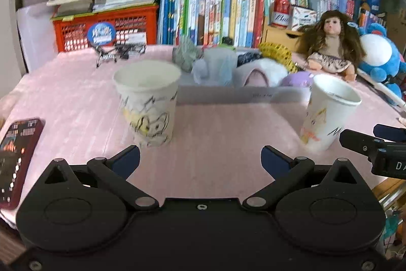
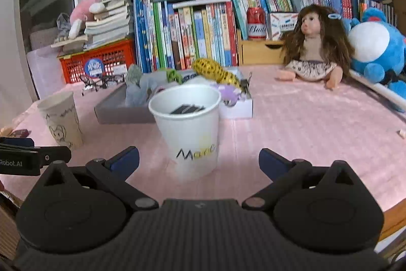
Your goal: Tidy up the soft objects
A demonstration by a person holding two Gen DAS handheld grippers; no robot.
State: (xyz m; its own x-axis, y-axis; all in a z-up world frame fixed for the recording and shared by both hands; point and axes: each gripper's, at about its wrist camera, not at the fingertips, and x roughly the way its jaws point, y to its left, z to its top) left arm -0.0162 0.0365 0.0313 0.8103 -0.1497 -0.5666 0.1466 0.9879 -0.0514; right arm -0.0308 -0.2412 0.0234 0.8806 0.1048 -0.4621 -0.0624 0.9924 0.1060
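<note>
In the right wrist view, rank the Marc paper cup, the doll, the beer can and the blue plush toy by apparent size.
1. Marc paper cup and doll: about alike, not ranked; the cup is much nearer the camera.
2. Blue plush toy, partly cut off by the frame edge.
3. Beer can, clearly smallest.

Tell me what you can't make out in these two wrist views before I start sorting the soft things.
- Left cup contents: left view, its wall hides the inside.
- Dark pieces in the right cup: right view, too small to identify.
- Soft items in the gray tray: left view, blurred and overlapping.
- Phone screen: left view, cut by the edge.
- Right claw: left view, cut off at the frame edge.
</note>
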